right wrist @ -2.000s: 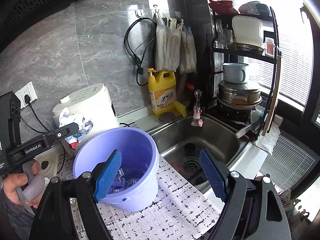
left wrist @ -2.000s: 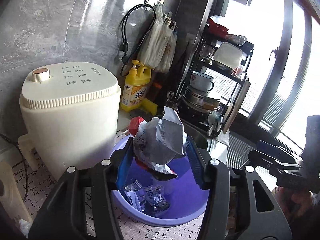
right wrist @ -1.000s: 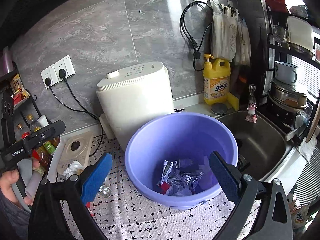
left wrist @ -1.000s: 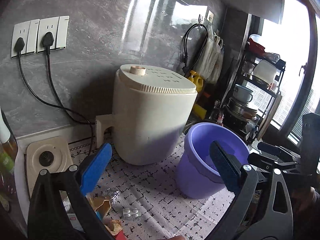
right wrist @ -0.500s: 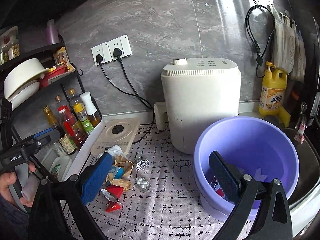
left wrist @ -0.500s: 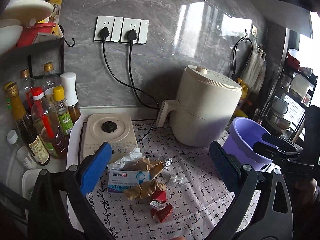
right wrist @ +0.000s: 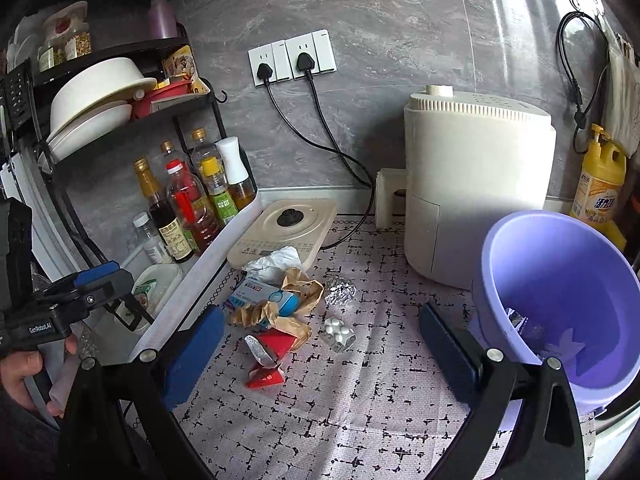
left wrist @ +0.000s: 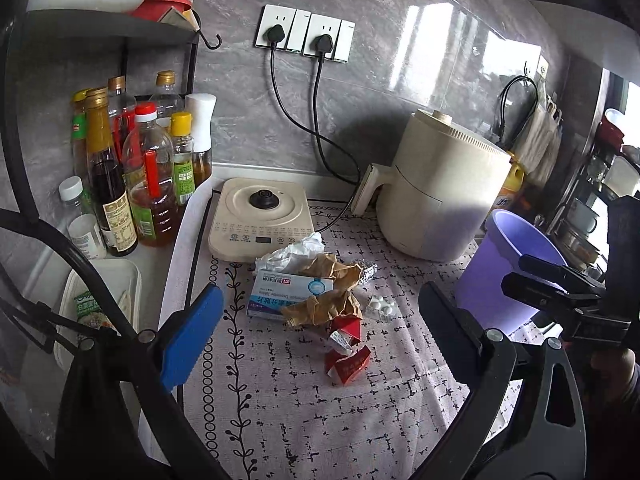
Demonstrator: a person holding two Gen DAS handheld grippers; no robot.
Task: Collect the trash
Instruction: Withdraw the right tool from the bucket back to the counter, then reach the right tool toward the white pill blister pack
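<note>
Left claw [left wrist: 320, 332] now off bucket [left wrist: 508, 276] — crumpled, mixed trash pile [left wrist: 316, 300] below

Daylight from the right glares on the glossy wall tiles [left wrist: 496, 48]; sharp centre, fisheye-bent edges with dark corners.

Wide-open right tool [right wrist: 316, 344] above trash pile [right wrist: 276, 308], purple bucket [right wrist: 560, 300] alongside.

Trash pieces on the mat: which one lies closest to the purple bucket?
The blister pack of white pills. It lies apart, on the side of the pile facing the purple bucket; the foil ball sits farther back, and the red wrappers farther left.
</note>
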